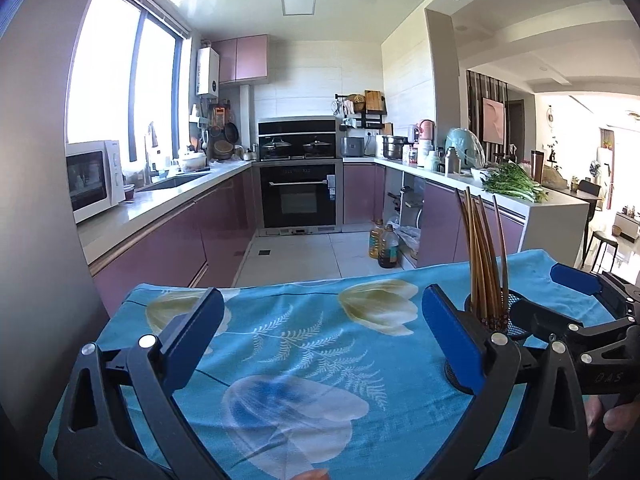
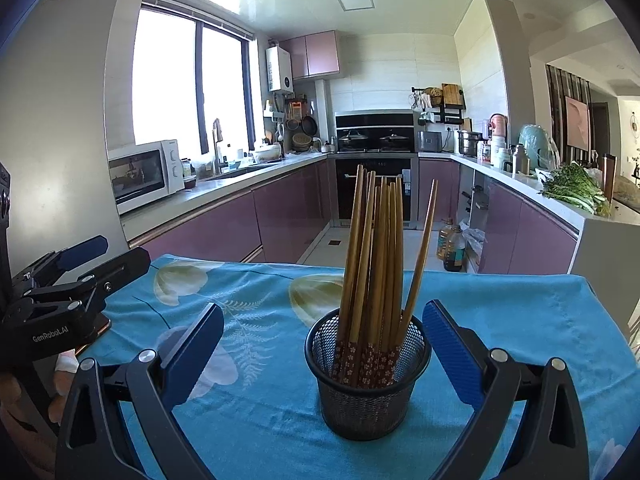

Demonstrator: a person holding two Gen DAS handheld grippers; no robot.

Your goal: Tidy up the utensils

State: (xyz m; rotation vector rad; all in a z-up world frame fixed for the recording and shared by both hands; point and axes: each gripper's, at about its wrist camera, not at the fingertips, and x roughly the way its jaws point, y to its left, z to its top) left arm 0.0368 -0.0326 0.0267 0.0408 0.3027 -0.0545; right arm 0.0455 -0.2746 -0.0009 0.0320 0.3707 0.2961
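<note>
Both of my grippers stand spread wide with nothing between the pads. My right gripper (image 2: 322, 354) frames the black mesh holder (image 2: 367, 376) at lower centre of its view, pads clear of its wall on either side. Wooden chopsticks (image 2: 374, 264) stand upright in it, patterned ends down, one leaning right. My left gripper (image 1: 320, 330) hangs over the blue floral tablecloth (image 1: 304, 344), left of the holder.

1 mesh holder (image 2: 367, 376), about 10 chopsticks (image 2: 374, 264), 2 oil bottles (image 2: 451, 249)
</note>
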